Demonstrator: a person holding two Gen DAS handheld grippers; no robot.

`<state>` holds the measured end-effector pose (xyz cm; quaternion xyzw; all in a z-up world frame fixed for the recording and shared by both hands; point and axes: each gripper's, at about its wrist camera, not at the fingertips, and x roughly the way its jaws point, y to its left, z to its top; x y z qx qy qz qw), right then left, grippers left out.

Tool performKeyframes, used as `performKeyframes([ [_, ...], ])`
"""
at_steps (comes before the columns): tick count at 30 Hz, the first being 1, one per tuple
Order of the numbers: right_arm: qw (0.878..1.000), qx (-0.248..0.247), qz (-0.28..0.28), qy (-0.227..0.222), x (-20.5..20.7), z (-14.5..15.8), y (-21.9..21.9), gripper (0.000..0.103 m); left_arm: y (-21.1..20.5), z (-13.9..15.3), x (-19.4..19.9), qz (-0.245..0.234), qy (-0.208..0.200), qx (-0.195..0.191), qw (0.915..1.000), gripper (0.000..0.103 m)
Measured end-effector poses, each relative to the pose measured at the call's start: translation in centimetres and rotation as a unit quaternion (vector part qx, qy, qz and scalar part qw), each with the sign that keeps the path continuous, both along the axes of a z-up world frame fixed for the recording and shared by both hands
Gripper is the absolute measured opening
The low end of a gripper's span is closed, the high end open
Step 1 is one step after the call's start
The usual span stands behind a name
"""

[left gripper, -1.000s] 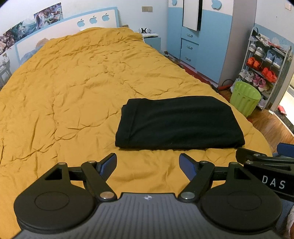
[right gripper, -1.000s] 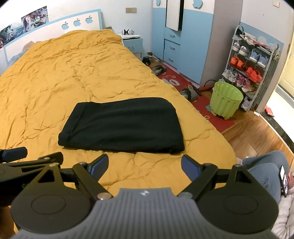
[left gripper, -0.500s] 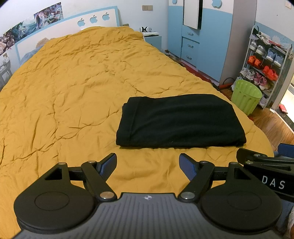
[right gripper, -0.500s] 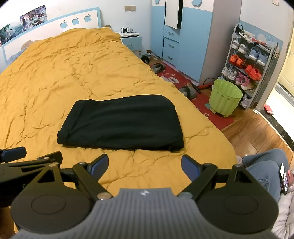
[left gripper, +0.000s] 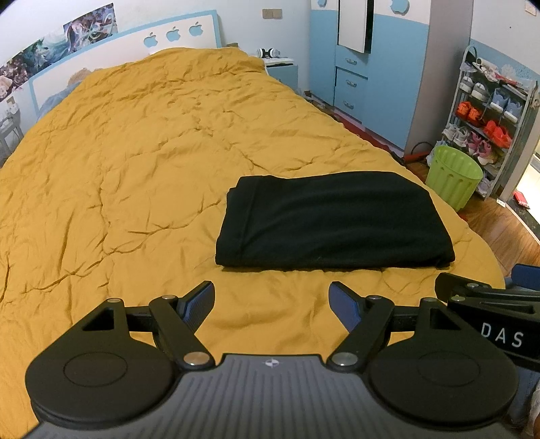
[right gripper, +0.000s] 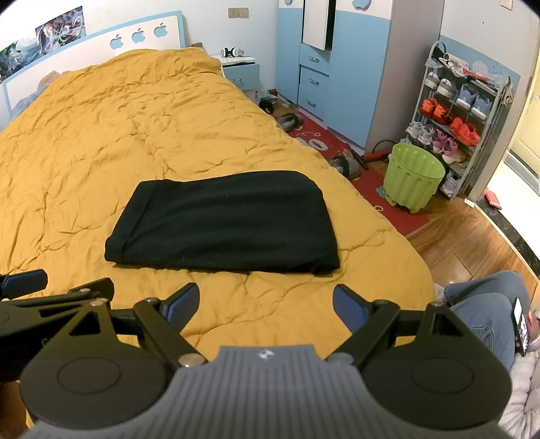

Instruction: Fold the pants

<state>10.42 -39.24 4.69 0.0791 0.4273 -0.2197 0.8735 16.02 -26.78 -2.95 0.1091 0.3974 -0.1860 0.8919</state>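
in the last second almost nothing moved: the black pants [left gripper: 332, 221] lay folded in a neat flat block on the yellow bed [left gripper: 135, 162] then, and they lie the same now. the folding looks done. the left tool [left gripper: 271, 300] and right tool [right gripper: 266, 300] hang side by side just short of the pants, both wide open, holding nothing. a green bin [right gripper: 413, 177] stands on the floor beside the bed. nothing is in the way.

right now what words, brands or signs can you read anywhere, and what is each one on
"DAS" in white letters: on the black body of the right gripper, seen from the left wrist view.
Small round emblem, no letters readable: on the grey ribbed housing of the left gripper.
Apple-shaped cutouts, symbols and not text: on the white and blue headboard.
Wall posters: too blurred to read.
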Motion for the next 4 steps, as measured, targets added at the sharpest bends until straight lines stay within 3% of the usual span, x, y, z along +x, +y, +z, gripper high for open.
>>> performKeyframes([
  [4, 1.0, 0.0, 0.0, 0.001, 0.02, -0.03, 0.0, 0.082, 0.06, -0.18, -0.03, 0.001, -0.001, 0.0, 1.0, 0.09],
])
